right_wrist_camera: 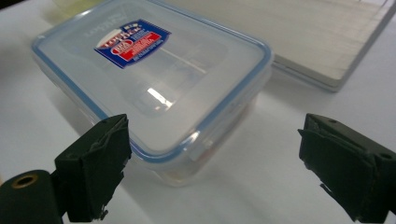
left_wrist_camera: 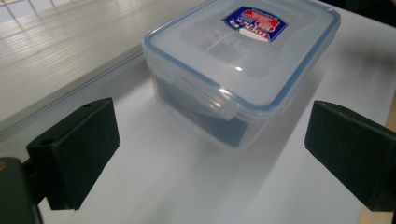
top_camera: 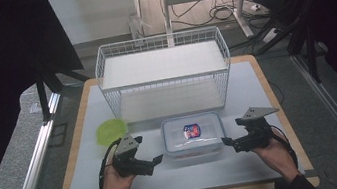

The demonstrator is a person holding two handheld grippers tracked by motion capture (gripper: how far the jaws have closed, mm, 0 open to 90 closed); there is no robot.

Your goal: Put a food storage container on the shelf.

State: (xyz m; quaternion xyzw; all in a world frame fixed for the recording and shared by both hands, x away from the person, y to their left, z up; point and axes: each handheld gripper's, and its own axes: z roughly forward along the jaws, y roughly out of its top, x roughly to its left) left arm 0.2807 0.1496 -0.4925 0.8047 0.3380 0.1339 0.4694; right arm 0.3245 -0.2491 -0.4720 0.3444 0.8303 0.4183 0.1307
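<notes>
A clear plastic food box (top_camera: pixel 193 135) with a blue-rimmed lid and a red and blue label sits shut on the white mat (top_camera: pixel 257 91), near the front. My left gripper (top_camera: pixel 155 162) is just left of it, open, jaws pointing at its left end. My right gripper (top_camera: pixel 229 145) is just right of it, also open. In the left gripper view the box (left_wrist_camera: pixel 243 60) lies ahead of my open left gripper (left_wrist_camera: pixel 210 156), a lid latch facing me. In the right gripper view the box's (right_wrist_camera: pixel 154 79) corner reaches between the jaws of my right gripper (right_wrist_camera: pixel 215 154); I cannot tell whether they touch it.
A white wire shelf rack (top_camera: pixel 163 70) stands behind the box, its lower shelf (right_wrist_camera: pixel 327 37) close by. A green round lid (top_camera: pixel 111 132) lies on the mat left of the box. The mat rests on a wooden table (top_camera: pixel 280 108); dark floor and cables lie beyond.
</notes>
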